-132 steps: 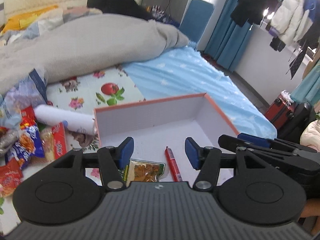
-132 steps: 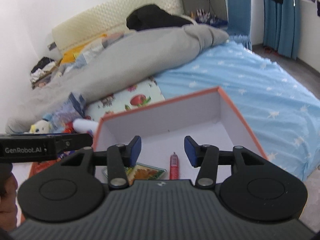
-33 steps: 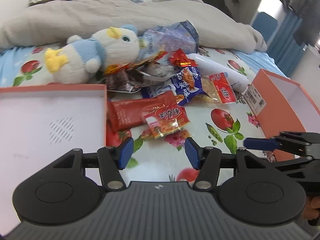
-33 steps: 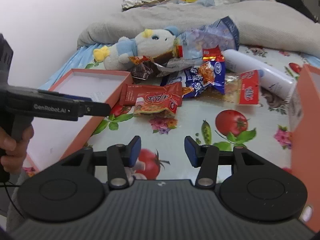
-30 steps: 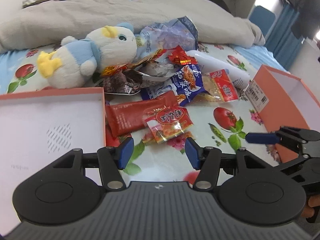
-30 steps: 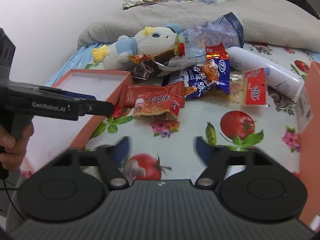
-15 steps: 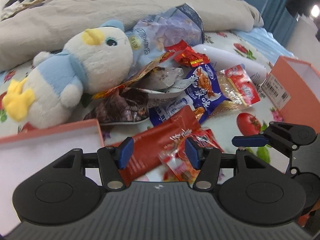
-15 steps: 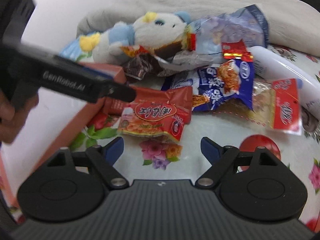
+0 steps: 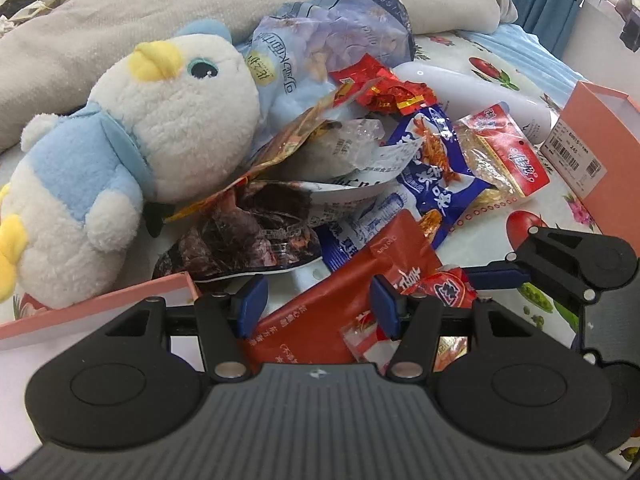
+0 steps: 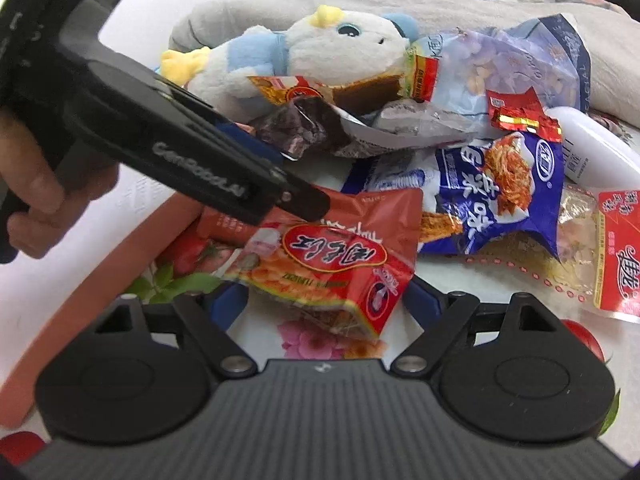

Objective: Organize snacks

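Two grippers, both gaping, gripping nothing — left gripper (image 9: 315, 298) straddles one long red packet (image 9: 340, 304), right gripper (image 10: 326, 302) one smaller red snack packet (image 10: 332, 268).

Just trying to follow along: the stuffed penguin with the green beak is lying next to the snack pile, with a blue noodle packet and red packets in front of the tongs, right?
Not quite: the stuffed penguin has a yellow beak, not green, as the left wrist view shows. The rest holds: it lies beside the snack pile, with the blue noodle packet and red packets in front of the tongs.
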